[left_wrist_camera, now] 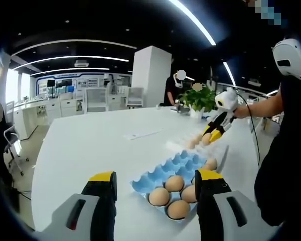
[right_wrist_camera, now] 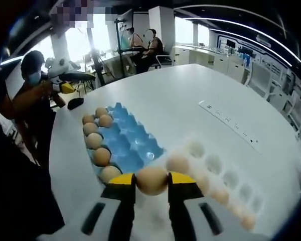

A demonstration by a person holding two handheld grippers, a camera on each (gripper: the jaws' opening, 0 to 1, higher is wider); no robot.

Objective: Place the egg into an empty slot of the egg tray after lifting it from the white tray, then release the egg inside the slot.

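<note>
Blue egg tray (right_wrist_camera: 130, 143) holds five eggs; your right tool (right_wrist_camera: 151, 182) grips one egg (right_wrist_camera: 151, 180); your left tool (left_wrist_camera: 155, 182) gapes wide.

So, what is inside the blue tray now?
In the right gripper view, the blue tray holds five eggs along one edge; the other slots look empty. The held egg and fingers cover its near corner.

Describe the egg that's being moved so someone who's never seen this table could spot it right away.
On the big white table, find the blue egg tray and the white tray beside it. The egg is between them, at the blue tray's near corner. Unlike the others, it sits in no slot, pinched between the right gripper's yellow-tipped jaws.
</note>
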